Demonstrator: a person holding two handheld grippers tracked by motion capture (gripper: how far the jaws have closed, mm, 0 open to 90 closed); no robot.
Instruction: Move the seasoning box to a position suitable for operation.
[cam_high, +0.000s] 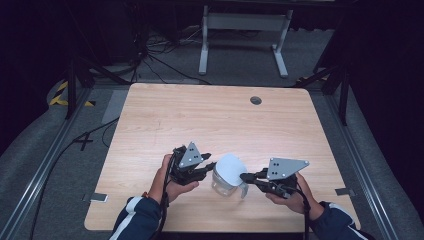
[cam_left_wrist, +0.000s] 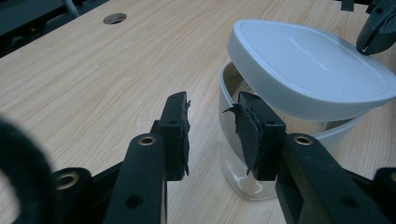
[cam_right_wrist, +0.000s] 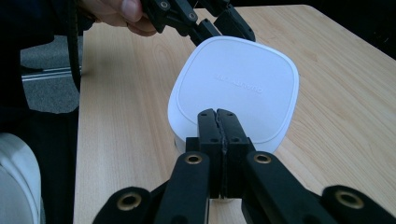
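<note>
Beside clear jar (cam_high: 222, 182), left gripper (cam_high: 210, 166) gaping part-open at rim; right gripper (cam_high: 245, 177) clamping shut, tips resting on tilted white lid (cam_high: 231, 168).

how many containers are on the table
1: a clear container near the table's front edge, between the two grippers, its white lid tilted on top. Nothing seems to be hidden.
</note>
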